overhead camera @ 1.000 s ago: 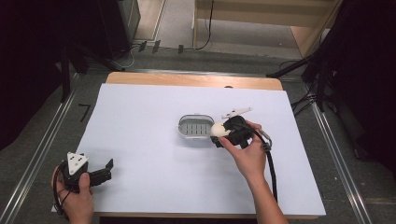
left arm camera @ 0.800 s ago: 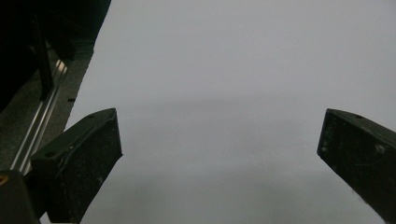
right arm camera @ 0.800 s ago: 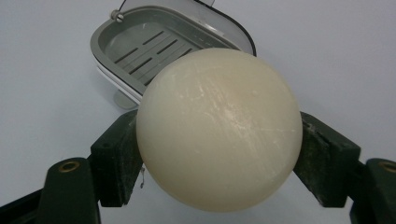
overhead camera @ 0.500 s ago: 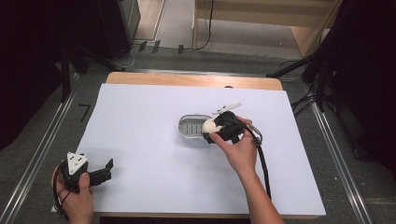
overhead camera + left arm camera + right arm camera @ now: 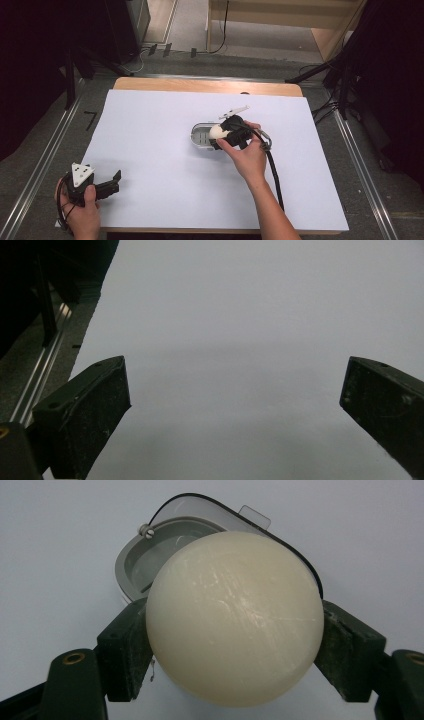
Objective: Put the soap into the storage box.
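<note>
At the desk's near left corner, my left tongs rest low in my left hand, jaws spread wide with nothing between them; the left gripper view shows bare white sheet in the gap. Right of the desk's middle sits a small grey oval dish, its long side running toward the right edge. Just above the dish's right end, my right tongs pinch a cream-white ball. Seen along the jaws in the right gripper view, the ball is gripped on both flanks by the black pads, and the dish lies directly behind it, its dark rim curving round the ball's top. My right hand reaches in from the near edge, cable trailing back along the forearm.
</note>
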Available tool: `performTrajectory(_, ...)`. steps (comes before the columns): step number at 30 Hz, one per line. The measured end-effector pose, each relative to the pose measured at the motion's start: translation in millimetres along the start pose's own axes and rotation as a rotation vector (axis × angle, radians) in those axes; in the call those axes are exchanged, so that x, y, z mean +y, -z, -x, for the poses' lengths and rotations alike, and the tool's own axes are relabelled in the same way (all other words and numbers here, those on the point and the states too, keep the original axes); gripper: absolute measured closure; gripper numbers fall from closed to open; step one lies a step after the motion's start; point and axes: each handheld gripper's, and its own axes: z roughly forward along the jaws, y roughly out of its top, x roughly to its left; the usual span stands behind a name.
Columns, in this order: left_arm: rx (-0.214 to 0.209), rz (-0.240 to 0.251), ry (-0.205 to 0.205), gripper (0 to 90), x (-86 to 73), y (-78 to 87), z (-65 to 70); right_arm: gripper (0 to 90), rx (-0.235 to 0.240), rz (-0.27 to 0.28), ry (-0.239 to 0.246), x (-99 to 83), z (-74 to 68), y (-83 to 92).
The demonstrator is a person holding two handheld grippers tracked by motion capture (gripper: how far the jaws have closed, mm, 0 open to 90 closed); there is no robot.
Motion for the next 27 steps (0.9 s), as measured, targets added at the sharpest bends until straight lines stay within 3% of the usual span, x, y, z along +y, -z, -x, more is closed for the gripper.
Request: performTrajectory(27, -0.005, -0.001, 0.005, 0.1, 0.1, -0.2, -0.9, 24.9, 0.000, -0.020, 0.003, 13.7, -7.4, -21.1)
